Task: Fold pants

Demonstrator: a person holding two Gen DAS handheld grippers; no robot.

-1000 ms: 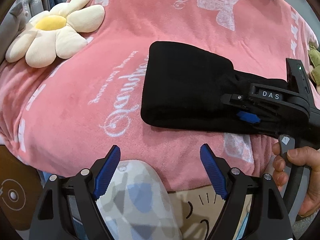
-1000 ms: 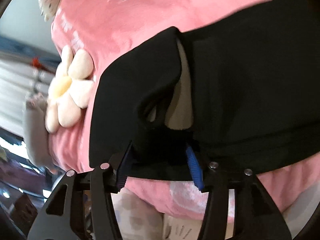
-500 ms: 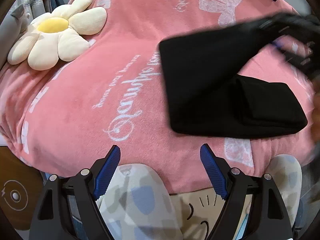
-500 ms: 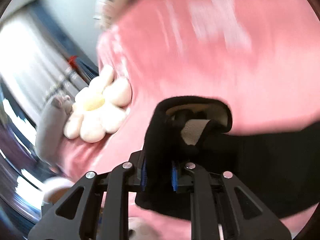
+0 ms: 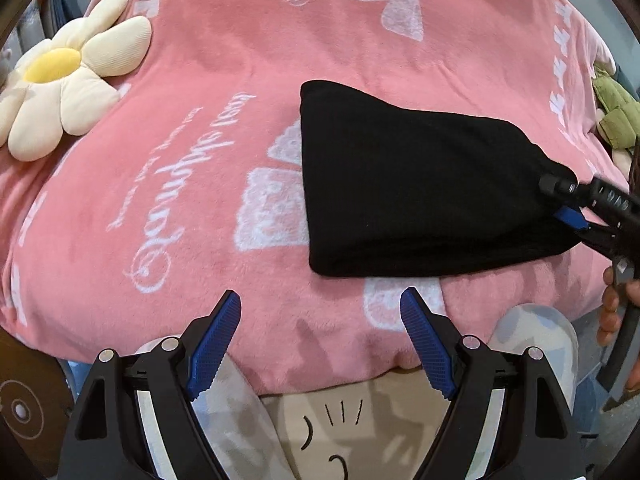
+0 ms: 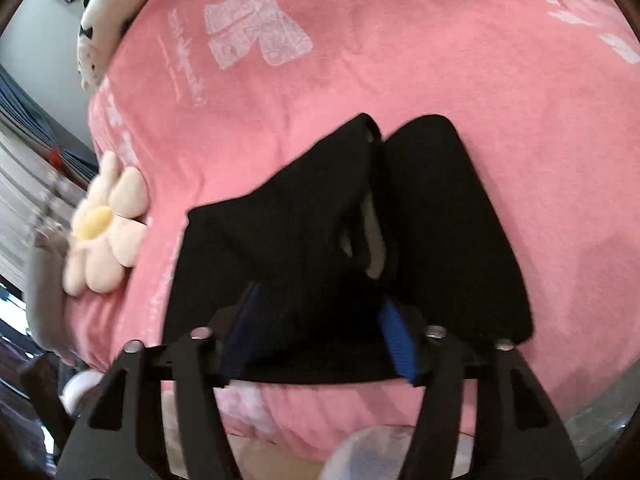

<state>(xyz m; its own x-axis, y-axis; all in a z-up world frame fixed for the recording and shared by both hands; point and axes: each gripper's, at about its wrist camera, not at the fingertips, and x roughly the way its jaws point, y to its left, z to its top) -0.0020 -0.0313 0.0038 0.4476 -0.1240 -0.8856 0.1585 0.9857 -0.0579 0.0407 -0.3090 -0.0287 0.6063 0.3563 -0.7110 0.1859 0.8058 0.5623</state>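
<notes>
The black pants (image 5: 420, 196) lie folded into a thick bundle on the pink blanket (image 5: 224, 128), right of centre. My left gripper (image 5: 320, 344) is open and empty, hovering at the bed's near edge, below and left of the bundle. My right gripper (image 5: 576, 216) is at the bundle's right end; in the right wrist view (image 6: 316, 328) its jaws stand apart with the near edge of the pants (image 6: 320, 248) lying between them, not pinched. The bundle's folded layers gape at its far end there.
A cream flower cushion (image 5: 60, 76) lies at the blanket's left; it also shows in the right wrist view (image 6: 104, 232). A green plush toy (image 5: 616, 116) sits at the right edge. A white plush (image 6: 96, 32) lies at the far side. My patterned trouser legs (image 5: 236, 420) are below the bed edge.
The right gripper carried the pants' end up and over, laid it down on the right side, and its jaws have opened. The left gripper has stayed open at the near edge.
</notes>
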